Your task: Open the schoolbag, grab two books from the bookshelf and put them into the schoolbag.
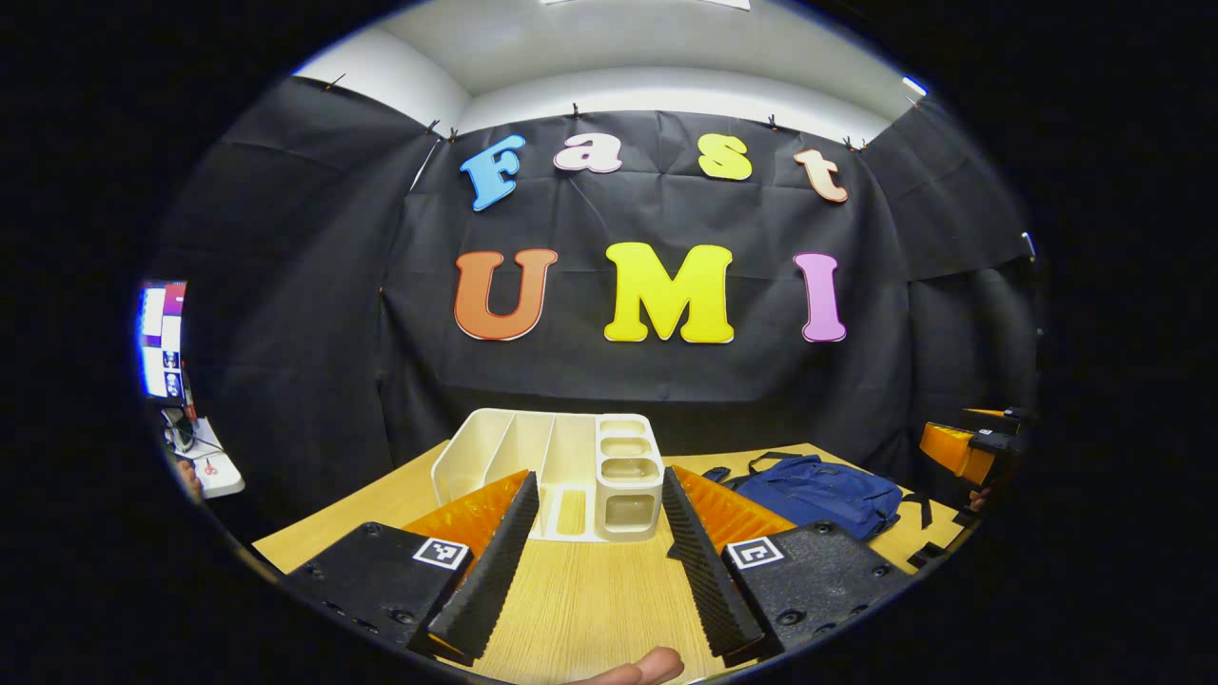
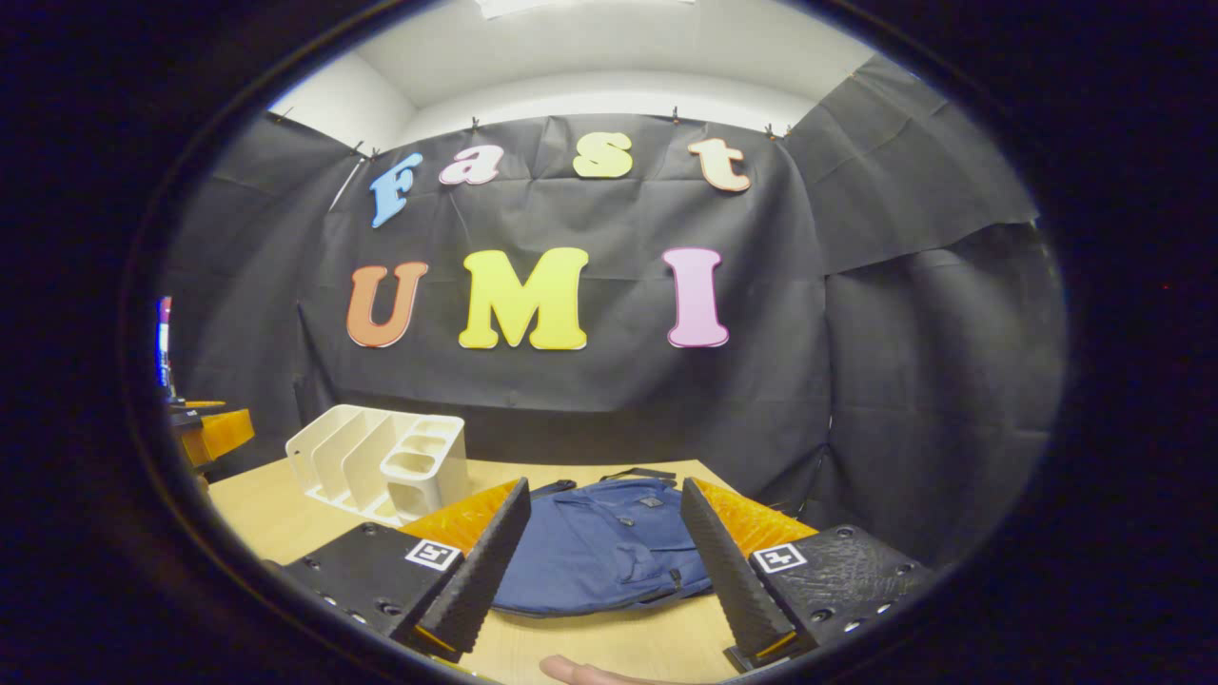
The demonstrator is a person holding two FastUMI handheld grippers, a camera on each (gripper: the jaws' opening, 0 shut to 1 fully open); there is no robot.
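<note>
A white bookshelf (image 1: 533,457) with upright dividers and small square bins stands on the wooden table (image 1: 590,609); its slots look empty. A blue schoolbag (image 1: 823,490) lies flat and zipped to the right of it. My left gripper (image 1: 599,474) is open, low over the table, pointing at the shelf's bins with nothing between its fingers. In the right gripper view the schoolbag (image 2: 609,542) lies straight ahead, and my right gripper (image 2: 604,485) hangs open just before it, a finger on each side, not touching. The bookshelf (image 2: 381,457) is off to its left.
Black cloth walls close in the table at the back and on both sides. A monitor (image 1: 162,338) and a small white side surface (image 1: 214,471) sit far left. The other gripper (image 1: 971,447) shows at the right edge; a fingertip (image 1: 647,666) shows at the bottom.
</note>
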